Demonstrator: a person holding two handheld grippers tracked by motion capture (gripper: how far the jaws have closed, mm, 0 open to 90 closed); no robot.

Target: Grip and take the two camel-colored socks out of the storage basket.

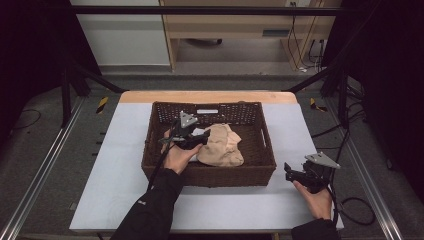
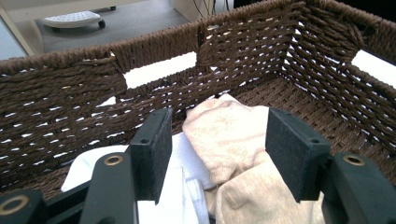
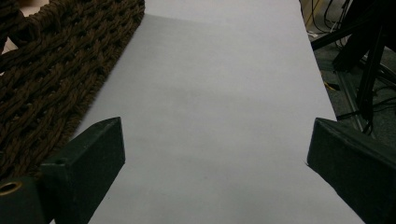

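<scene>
My left gripper (image 2: 217,154) hangs open over the crumpled beige cloth (image 1: 220,145) inside the brown woven basket (image 1: 260,172); I should probably pinch one raised fold (avoiding the white cloth (image 2: 175,186) beneath). My right gripper (image 1: 295,173) rests open on the table.

A rough, brown woven wicker basket (image 1: 257,170) was seen, holding soft beige cloth (image 1: 221,146) (matt, crumpled).

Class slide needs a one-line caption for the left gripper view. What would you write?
Open left tongs hover inside a brown woven basket, straddling a beige cloth beside a white cloth.
</scene>
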